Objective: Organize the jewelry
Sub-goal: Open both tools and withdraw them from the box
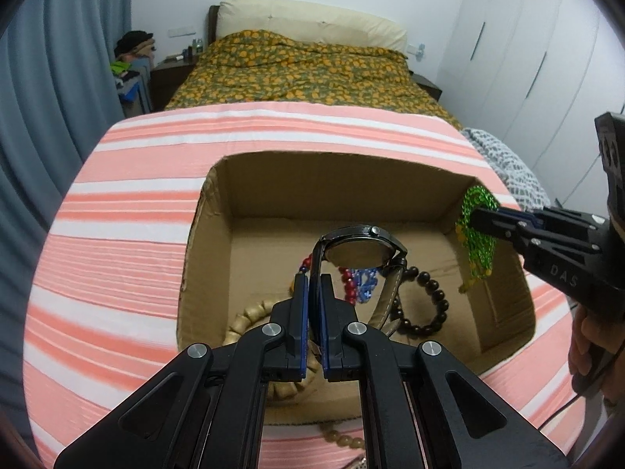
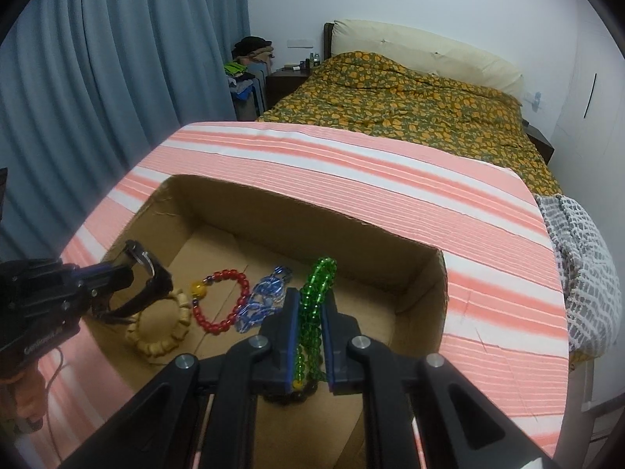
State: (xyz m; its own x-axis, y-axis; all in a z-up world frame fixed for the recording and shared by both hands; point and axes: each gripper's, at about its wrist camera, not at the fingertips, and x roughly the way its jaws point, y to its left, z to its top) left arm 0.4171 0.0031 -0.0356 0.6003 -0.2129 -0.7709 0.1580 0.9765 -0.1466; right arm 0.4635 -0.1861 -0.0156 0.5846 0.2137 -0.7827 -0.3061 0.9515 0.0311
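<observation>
while both hang over the open brown cardboard box, the left gripper pinches the dark wristwatch by its stiff strap, heavy head likely to swing; the right gripper clamps the limp, slippery green glass-bead strand mid-length.

Left gripper is clamped on the strap of a dark wristwatch, holding it up over the open cardboard box. Under it in the box: red beads, a blue bracelet, a dark bead bracelet and a tan wooden one. At 3 o'clock the right gripper pinches a green bead strand over the box's right wall. Striped pink cloth all around
</observation>
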